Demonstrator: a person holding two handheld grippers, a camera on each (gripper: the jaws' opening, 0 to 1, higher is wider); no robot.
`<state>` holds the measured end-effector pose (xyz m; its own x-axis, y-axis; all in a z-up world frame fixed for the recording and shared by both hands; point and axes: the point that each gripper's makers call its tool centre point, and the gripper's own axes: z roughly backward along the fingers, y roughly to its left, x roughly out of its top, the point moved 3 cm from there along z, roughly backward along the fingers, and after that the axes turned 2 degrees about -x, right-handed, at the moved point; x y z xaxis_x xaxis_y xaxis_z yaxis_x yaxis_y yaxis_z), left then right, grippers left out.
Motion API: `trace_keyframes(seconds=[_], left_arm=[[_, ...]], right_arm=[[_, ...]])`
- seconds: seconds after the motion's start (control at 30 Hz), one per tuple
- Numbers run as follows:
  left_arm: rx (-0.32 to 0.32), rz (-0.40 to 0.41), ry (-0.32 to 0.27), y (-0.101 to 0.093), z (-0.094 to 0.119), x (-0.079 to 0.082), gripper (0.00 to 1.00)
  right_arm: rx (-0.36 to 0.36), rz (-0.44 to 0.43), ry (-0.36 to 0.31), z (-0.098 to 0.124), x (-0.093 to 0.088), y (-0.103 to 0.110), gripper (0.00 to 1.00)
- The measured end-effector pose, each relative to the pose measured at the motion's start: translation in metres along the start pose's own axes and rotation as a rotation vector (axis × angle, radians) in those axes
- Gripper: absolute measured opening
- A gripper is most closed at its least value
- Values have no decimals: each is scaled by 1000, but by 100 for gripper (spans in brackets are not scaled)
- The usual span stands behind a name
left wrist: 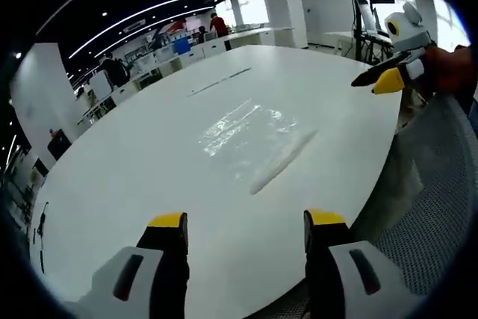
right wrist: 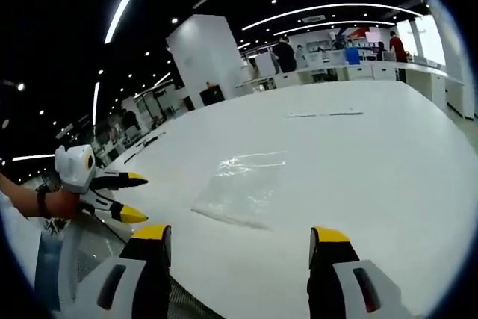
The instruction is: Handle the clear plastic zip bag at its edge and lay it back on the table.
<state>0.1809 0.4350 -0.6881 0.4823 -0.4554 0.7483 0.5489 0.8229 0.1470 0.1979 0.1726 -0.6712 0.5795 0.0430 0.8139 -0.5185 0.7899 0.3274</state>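
Your left gripper (left wrist: 245,231) sits closest to its own lens, jaws spread wide with nothing between them, hovering over the near edge of the white table (left wrist: 134,177). Zip bag (left wrist: 254,140): lies flat on the table, beyond those jaws toward the table's middle, apart from them, clear and crinkled, one long edge raised as a faint ridge.

Your right gripper (right wrist: 239,243), in the right gripper view, likewise stands with jaws parted and empty above the table's near edge; the bag (right wrist: 243,184) lies just past them, flat, not touched.

Each gripper shows in the other's view. Your right gripper (left wrist: 382,80) appears beyond the table's far rim from the bag, held in a hand; its yellow-tipped jaws look apart. Your left gripper (right wrist: 128,196) appears off the table's edge, to the side of the bag, jaws parted.

People (right wrist: 284,54) stand at desks far behind the table.
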Motion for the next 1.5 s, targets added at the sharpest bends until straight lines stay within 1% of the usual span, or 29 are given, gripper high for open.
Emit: trace_keyframes(seconds=[0.07,0.2,0.33,0.43,0.57,0.6,0.67,0.8,0.9,0.97,1.1,1.13,1.27,1.33,1.4,1.5], left_arm=[[0,0,0,1,-1,-1,61],[-15,-32,17,-4,-3,-4,60],[-19,-35,15,-10,1,1,60],[-20,-26,16,-8,0,-1,59],[-19,-39,23,-7,-2,-3,59],[-16,-46,27,-9,-2,-3,58],[-8,-53,28,-10,-1,-3,57],[10,-62,33,-4,-2,-5,56],[18,-78,36,-5,-2,-5,55],[19,-86,35,-5,-4,-6,55],[13,-93,31,-9,-3,-4,54],[4,-92,29,-11,-3,-4,54],[-14,-83,6,-14,-1,0,54],[-19,-72,-9,-16,1,2,54],[-27,-63,-8,-17,1,2,54],[-27,-57,-23,-16,1,5,53]], right_arm=[[-7,3,0,1,-1,-1,75],[-15,4,-10,2,0,-1,75],[-19,13,-15,3,1,-2,75],[-26,13,-23,4,2,-3,75],[-31,32,-22,3,2,-3,74],[-34,56,-18,1,2,-1,74],[-37,71,-12,1,1,0,74],[-51,129,5,-2,0,2,74],[-82,165,2,2,-1,2,74],[-115,177,-4,2,2,-5,73],[-181,179,-20,6,5,-15,73],[-201,177,-25,8,6,-17,73],[-242,189,-40,11,9,-22,72],[-254,192,-33,12,7,-21,72],[-269,204,-15,12,5,-21,71],[-276,271,16,8,6,-17,70]])
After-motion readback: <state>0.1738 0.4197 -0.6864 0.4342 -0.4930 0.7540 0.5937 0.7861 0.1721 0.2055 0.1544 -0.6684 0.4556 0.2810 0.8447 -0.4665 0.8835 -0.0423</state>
